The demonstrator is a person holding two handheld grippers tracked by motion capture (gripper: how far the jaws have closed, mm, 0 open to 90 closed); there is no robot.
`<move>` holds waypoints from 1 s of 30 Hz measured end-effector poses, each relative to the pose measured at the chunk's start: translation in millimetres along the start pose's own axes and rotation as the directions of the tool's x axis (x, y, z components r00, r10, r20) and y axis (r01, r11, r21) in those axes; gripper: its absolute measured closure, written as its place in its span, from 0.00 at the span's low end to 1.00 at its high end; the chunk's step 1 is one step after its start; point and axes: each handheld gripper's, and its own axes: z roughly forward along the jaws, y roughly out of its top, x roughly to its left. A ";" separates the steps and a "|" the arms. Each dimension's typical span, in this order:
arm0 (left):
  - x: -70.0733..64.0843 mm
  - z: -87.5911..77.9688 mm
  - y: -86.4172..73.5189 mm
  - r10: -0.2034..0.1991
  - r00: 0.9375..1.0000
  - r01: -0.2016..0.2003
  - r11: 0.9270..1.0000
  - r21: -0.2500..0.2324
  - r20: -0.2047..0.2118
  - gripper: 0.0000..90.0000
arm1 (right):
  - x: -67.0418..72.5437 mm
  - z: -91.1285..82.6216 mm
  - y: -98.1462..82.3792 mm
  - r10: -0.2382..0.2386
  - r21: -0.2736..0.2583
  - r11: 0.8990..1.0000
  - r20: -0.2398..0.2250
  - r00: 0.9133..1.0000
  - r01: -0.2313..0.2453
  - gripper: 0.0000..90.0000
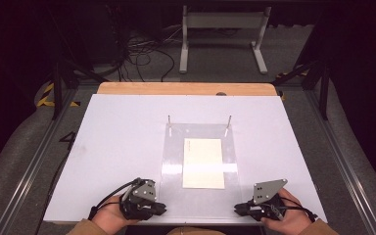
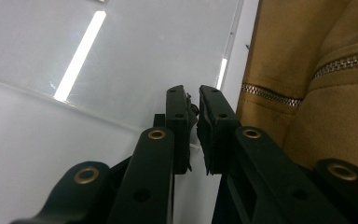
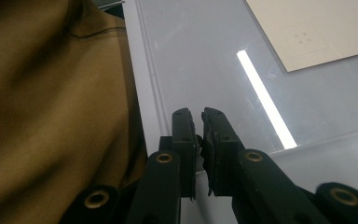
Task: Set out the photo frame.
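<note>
While I hold the left gripper (image 1: pixel 160 208) and right gripper (image 1: pixel 239 209) nearly closed, empty, at the clear sheet's (image 1: pixel 174 166) near corners, I might nudge it and shift the paper (image 1: pixel 203 164).

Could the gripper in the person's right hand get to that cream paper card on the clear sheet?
Probably yes: the right gripper rests at the clear plastic sheet's near edge, and nothing lies between it and the cream rectangular card.

Dim room: grey carpeted floor (image 1: pixel 215 58), tangled black cables (image 1: pixel 142 51) far left, a white metal stand (image 1: pixel 223 36) beyond the white-topped table (image 1: pixel 117 142).
</note>
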 end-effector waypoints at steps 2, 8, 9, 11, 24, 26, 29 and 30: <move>0.1 -0.6 -0.2 0.003 1.000 -0.003 1.000 0.003 0.004 0.92 | -0.4 -0.1 0.1 -0.006 0.002 1.000 -0.003 1.000 0.006 0.92; 6.1 -10.8 0.0 -0.028 0.999 0.031 0.997 -0.069 0.035 0.77 | -5.5 -6.8 0.5 0.011 -0.063 0.998 -0.001 1.000 -0.011 0.84; 7.3 -12.6 0.5 -0.029 0.999 0.031 0.995 -0.091 0.029 0.74 | -7.7 -11.8 2.0 0.013 -0.099 0.995 0.016 1.000 -0.012 0.82; 10.0 -17.7 1.3 -0.047 0.999 0.048 0.990 -0.132 0.012 0.70 | -11.8 -18.3 4.0 0.027 -0.162 0.987 0.051 0.998 -0.018 0.75; 10.8 -29.3 4.4 -0.079 0.991 0.049 0.966 -0.253 -0.111 0.65 | -42.9 -29.3 23.1 0.112 -0.321 0.946 0.194 0.975 -0.045 0.72; 12.2 -30.9 2.7 -0.097 0.988 0.062 0.961 -0.268 -0.121 0.65 | -51.2 -28.0 26.3 0.120 -0.329 0.943 0.215 0.969 -0.044 0.72; 14.4 -32.7 -0.5 -0.125 0.983 0.080 0.953 -0.291 -0.138 0.63 | -67.5 -26.4 31.6 0.137 -0.344 0.938 0.261 0.956 -0.040 0.71; 15.9 -33.7 -1.6 -0.130 0.981 0.083 0.952 -0.296 -0.145 0.62 | -73.3 -26.0 33.7 0.145 -0.345 0.938 0.271 0.952 -0.044 0.71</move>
